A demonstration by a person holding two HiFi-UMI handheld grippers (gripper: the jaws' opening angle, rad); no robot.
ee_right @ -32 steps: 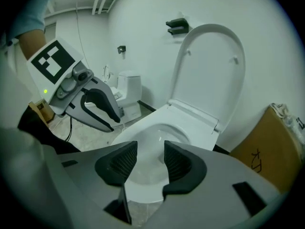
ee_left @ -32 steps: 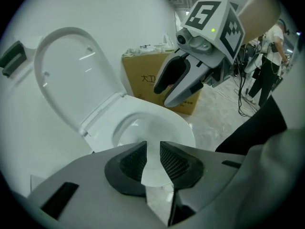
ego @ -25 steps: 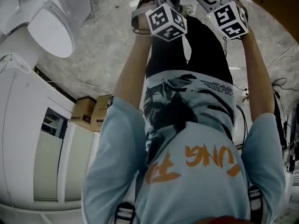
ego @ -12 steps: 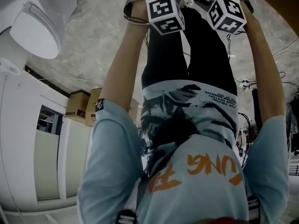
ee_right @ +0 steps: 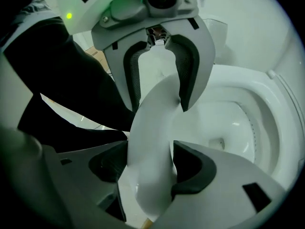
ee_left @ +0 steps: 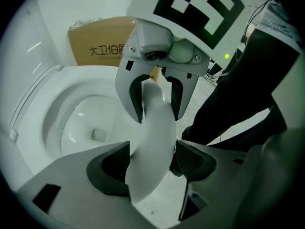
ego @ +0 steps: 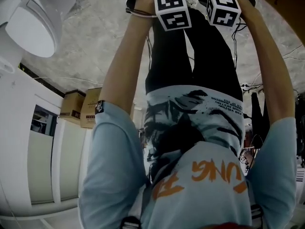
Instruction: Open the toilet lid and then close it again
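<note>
The left gripper [ee_left: 152,163] and right gripper [ee_right: 151,168] are straddling the toilet's white rim [ee_left: 153,128], jaws just spreading wide, gripping nothing (pinch evenly, I'd say, before lifting).

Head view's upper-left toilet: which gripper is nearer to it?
Left. The left gripper sits on the side toward that toilet, the right gripper beyond it; both straddle another bowl's rim, jaws just opened.
</note>
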